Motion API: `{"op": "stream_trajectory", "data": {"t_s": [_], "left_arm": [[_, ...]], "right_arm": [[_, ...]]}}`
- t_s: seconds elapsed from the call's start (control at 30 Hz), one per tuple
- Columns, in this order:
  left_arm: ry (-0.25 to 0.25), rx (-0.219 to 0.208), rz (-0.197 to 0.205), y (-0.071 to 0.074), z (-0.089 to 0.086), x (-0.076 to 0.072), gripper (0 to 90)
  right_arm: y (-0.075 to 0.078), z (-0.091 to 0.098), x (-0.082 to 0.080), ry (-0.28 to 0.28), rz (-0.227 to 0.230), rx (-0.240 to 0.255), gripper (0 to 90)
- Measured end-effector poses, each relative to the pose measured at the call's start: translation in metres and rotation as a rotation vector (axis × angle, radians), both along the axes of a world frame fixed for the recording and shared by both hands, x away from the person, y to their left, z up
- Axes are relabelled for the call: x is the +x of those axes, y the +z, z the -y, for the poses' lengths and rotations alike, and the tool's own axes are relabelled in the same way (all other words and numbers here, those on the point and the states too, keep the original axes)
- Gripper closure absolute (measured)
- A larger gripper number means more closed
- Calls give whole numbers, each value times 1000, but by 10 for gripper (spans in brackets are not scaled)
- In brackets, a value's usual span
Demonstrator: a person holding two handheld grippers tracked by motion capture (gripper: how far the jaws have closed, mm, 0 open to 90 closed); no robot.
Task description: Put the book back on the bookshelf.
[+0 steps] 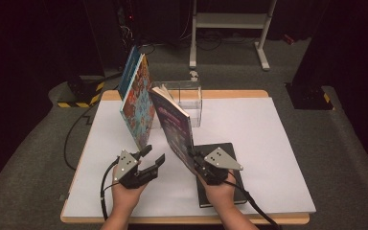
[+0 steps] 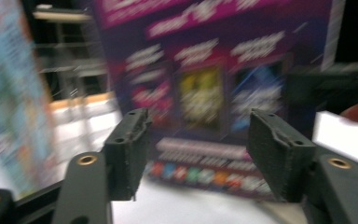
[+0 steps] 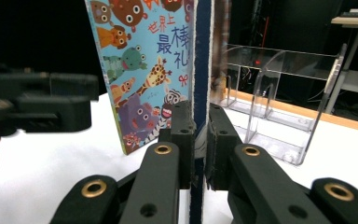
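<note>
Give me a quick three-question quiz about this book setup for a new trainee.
1. True or false: the right gripper is clamped on the purple book.
2. What stands behind the books on the table? A) clear plastic rack B) a metal bucket C) a wooden crate
3. Which gripper has nothing between its jaws?

Key:
1. True.
2. A, the clear plastic rack.
3. The left gripper, open near the colourful animal book.

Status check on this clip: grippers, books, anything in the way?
Right gripper clamped on purple book, held upright. Left gripper open, empty, beside animal picture book standing on table. Clear acrylic rack behind; black notebook under right hand.
</note>
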State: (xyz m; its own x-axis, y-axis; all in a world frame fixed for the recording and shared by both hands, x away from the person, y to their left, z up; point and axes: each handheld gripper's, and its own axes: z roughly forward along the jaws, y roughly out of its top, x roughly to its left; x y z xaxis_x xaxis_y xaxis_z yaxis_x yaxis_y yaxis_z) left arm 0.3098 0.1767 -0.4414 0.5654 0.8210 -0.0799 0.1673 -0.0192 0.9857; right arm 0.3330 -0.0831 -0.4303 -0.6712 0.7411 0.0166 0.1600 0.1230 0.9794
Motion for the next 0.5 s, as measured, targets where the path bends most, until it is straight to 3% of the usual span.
{"op": "stream_trajectory", "data": {"t_s": [0.03,0.13,0.33,0.43,0.5], "left_arm": [[-25,-17,12,9,6,-1,348],[-55,-34,31,19,15,-1,316],[-124,-84,20,39,33,9,265],[-135,-90,28,45,43,14,251],[-131,-98,12,46,47,18,245]], "right_arm": [[0,-2,-1,1,3,-4,834],[0,-4,-2,2,1,-5,833],[-2,-5,-5,3,3,-6,833],[-2,-6,-5,10,2,-6,830],[-3,-7,-6,17,-2,-4,824]]}}
